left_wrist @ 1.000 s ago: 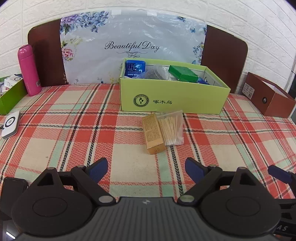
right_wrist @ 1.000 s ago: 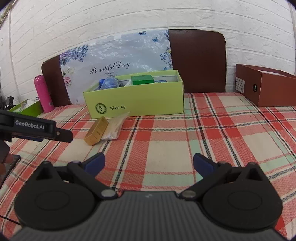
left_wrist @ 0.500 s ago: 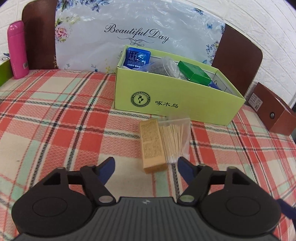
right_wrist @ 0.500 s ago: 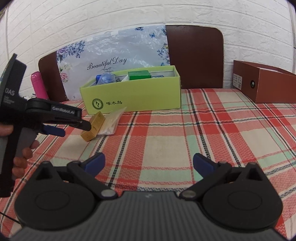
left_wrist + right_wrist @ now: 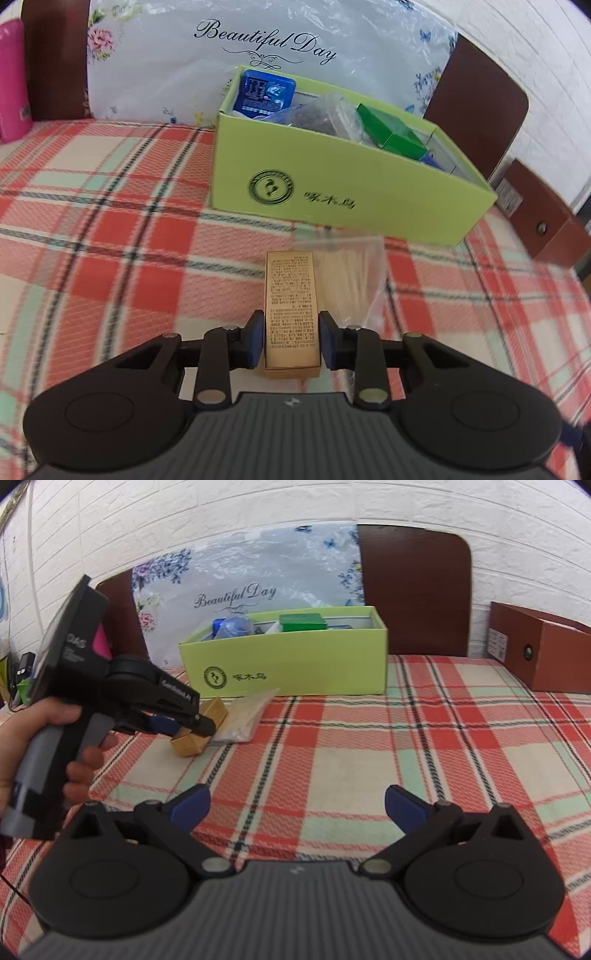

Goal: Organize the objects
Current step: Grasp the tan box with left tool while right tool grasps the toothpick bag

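Observation:
A small gold box (image 5: pixel 291 306) lies on the plaid tablecloth in front of the light green box (image 5: pixel 343 192). My left gripper (image 5: pixel 291 339) is shut on the gold box, one blue pad on each long side. It also shows in the right wrist view (image 5: pixel 184 725), low over the gold box (image 5: pixel 192 738). A clear bag of toothpicks (image 5: pixel 351 280) lies right of the gold box. The green box (image 5: pixel 295 664) holds a blue pack (image 5: pixel 264 92), a clear bag and a green pack (image 5: pixel 391 129). My right gripper (image 5: pixel 295 805) is open and empty above the cloth.
A brown box (image 5: pixel 539 653) stands at the right (image 5: pixel 543 221). A pink bottle (image 5: pixel 13 81) stands at the far left. A flowered plastic bag (image 5: pixel 240 48) leans on the dark headboard behind the green box.
My left gripper has moved forward and down to the gold box and has closed on its sides. My right gripper has stayed open and almost still.

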{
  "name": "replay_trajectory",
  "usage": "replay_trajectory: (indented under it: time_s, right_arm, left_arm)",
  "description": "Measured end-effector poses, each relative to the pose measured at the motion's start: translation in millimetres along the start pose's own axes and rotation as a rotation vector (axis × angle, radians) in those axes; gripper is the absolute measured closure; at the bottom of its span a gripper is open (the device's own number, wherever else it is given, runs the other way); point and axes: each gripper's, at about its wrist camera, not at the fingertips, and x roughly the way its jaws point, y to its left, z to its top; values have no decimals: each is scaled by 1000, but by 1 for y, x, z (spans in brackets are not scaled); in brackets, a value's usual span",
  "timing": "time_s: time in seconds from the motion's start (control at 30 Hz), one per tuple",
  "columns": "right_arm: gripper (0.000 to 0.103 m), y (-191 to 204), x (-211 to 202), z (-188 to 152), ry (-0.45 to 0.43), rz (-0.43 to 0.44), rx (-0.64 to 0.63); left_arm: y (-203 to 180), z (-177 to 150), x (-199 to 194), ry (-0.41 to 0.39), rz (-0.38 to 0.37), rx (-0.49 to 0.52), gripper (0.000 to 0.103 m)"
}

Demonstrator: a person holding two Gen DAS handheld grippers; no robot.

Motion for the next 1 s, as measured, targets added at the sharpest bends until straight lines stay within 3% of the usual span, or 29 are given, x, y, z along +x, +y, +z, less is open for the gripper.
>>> replay_trajectory:
  time_s: [0.23, 0.53, 0.57, 0.63, 0.73, 0.77, 1.0]
  right_arm:
    - [15, 27, 59, 29, 41, 23, -60]
    - [23, 73, 137, 60, 113, -21, -97]
    - [28, 75, 145, 61, 129, -26, -90]
    - [48, 74, 156, 59, 164, -47, -77]
    - [75, 68, 149, 55, 149, -29, -63]
    - [79, 65, 144, 54, 145, -17, -63]
    - [81, 33, 71, 23, 185, 50, -95]
  left_arm:
    - [24, -13, -36, -32, 97, 28, 71]
    - [38, -16, -37, -13, 59, 7, 71]
    - [38, -16, -37, -10, 52, 6, 71]
    - [39, -17, -35, -3, 45, 4, 71]
    - [40, -18, -34, 4, 37, 18, 71]
    - [40, -19, -33, 10, 33, 19, 71]
    - [15, -43, -46, 57, -57, 94, 71]
